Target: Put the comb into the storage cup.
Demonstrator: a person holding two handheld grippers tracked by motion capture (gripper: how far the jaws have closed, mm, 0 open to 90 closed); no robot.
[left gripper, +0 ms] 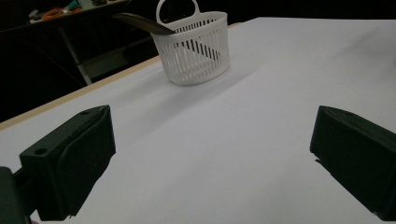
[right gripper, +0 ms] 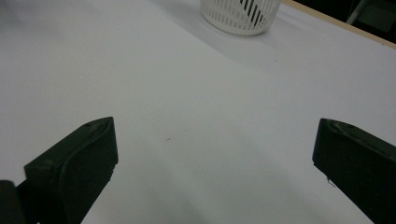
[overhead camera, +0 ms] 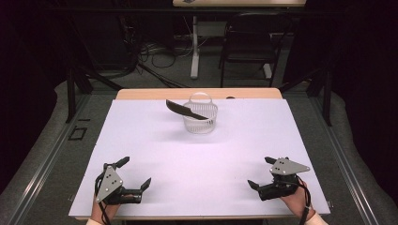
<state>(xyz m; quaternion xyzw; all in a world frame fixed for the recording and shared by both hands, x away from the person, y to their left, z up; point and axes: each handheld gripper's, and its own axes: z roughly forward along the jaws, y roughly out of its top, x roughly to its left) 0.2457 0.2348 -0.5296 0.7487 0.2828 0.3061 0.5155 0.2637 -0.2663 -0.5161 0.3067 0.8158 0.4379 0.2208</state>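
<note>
A small white slatted basket [overhead camera: 200,119] with a loop handle stands near the far middle of the white table [overhead camera: 197,154]. A long black blade-shaped tool [overhead camera: 184,109] leans in it and sticks out over the rim to the left. The left gripper view shows the basket [left gripper: 196,46] with the tool [left gripper: 142,22] ahead; the right gripper view catches the basket's base [right gripper: 240,14]. My left gripper [overhead camera: 136,172] rests open at the near left corner. At the near right my right gripper [overhead camera: 262,172] lies open too. Both are far from the basket, with nothing between the jaws.
The table's wooden far edge [overhead camera: 197,93] lies just behind the basket. Beyond it stand a black chair [overhead camera: 248,47], a white desk leg [overhead camera: 195,47] and floor cables. Dark curtains close off both sides.
</note>
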